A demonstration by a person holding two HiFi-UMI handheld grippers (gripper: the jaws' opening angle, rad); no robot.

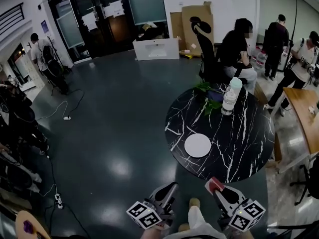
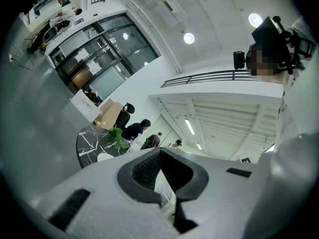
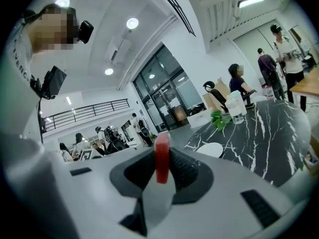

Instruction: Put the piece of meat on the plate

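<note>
Closest to me, the left tool is hanging over the dark floor. Its jaws are standing slightly apart, with nothing between them. Just beside it, the right tool is pinching the red piece of meat. The meat is standing upright between the pads, with its upper end sticking out past them. In the head view the meat is sitting right at the near edge of the round black tabletop. I cannot tell whether it is over the stone or just short of it. It is not touching the plate.

The white plate is lying flat on the near left part of the tabletop, close to the edge and ahead of the two tools. It is carrying nothing. Across the tabletop, at the far edge, a clear bottle is standing upright. A small green plant is sitting just to its left.

Beyond the far edge a person in dark clothes is sitting beside a black office chair. Further back a white panel is resting on the floor in front of the glass doors. Brown cardboard is leaning against the wall to its right. Off to the left, a power strip is lying on the floor with its cable trailing away.
</note>
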